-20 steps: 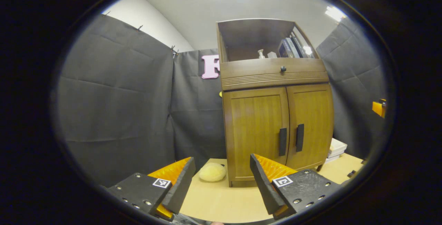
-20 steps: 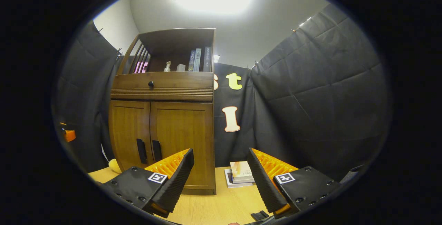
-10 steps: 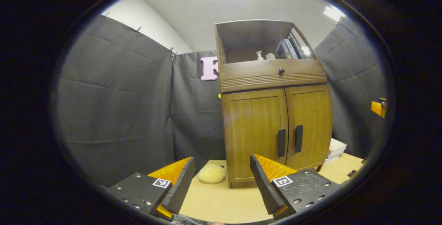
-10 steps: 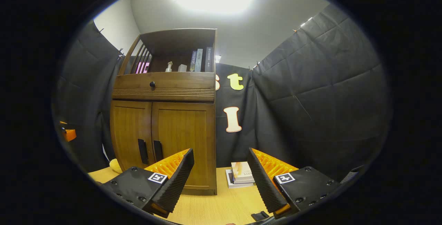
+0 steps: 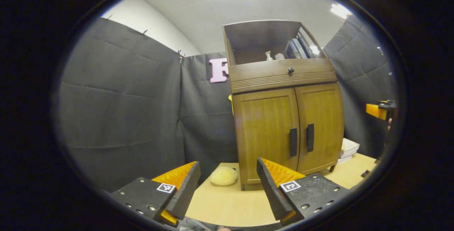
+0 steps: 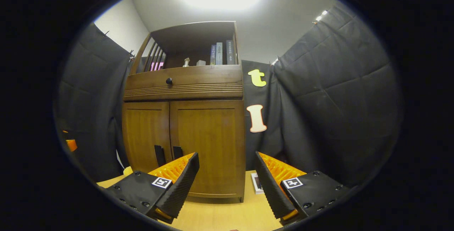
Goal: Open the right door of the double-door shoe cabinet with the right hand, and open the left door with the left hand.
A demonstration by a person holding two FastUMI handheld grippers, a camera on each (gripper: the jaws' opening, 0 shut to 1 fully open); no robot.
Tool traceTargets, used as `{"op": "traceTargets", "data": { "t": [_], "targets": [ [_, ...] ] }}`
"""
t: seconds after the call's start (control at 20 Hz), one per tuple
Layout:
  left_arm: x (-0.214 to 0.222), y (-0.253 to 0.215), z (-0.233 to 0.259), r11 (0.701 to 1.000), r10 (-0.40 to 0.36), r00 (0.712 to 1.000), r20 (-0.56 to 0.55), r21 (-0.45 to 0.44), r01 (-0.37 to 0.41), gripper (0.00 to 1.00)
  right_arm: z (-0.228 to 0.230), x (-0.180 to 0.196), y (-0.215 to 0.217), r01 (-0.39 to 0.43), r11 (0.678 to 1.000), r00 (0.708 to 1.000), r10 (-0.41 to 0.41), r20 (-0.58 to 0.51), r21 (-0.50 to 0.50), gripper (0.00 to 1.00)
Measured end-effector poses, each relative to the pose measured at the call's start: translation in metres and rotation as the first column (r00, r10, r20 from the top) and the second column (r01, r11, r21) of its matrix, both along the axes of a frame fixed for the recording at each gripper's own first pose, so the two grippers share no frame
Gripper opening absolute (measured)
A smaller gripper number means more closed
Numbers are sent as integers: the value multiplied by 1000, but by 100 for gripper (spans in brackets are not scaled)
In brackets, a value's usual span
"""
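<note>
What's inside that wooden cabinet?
The open top shelf holds a few upright books and a small pale bottle. Both doors below are shut, so whatever is behind them is hidden.

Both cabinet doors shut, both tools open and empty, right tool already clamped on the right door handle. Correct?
Not quite. The right tool isn't on the right door handle: the right gripper view shows its fingers spread, holding nothing, short of the cabinet. The rest stands: both doors are shut, and the left tool is open and empty in the left gripper view.
</note>
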State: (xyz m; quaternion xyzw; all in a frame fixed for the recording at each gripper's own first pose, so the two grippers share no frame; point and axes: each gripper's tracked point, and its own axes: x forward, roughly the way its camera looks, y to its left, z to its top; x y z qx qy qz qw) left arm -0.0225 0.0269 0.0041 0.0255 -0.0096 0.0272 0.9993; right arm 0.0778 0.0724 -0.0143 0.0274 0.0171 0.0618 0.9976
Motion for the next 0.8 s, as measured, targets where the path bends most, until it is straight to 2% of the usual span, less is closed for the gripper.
{"op": "traceTargets", "data": {
  "t": [0.25, 0.3, 0.5, 0.75, 0.8],
  "targets": [
    [-14, 15, 0, 999, 34, 999, 3, 9, -34, 93, -2, 38, 40, -50, 999, 999, 50, 16, -4, 98],
    [-14, 18, 0, 999, 40, 999, 0, 9, -40, 89, -4, 45, 49, -57, 998, 998, 57, 17, -8, 97],
    [-18, 25, -2, 998, 68, 998, -11, 10, -68, 93, -12, 71, 78, -81, 996, 996, 82, 20, -26, 98],
    [-22, 37, -4, 995, 103, 995, -14, 14, -103, 91, -31, 99, 112, -111, 993, 994, 111, -1, -34, 97],
    [-23, 40, -4, 994, 111, 994, -16, 14, -110, 93, -36, 106, 120, -119, 992, 993, 118, -7, -38, 97]
  ]
}}
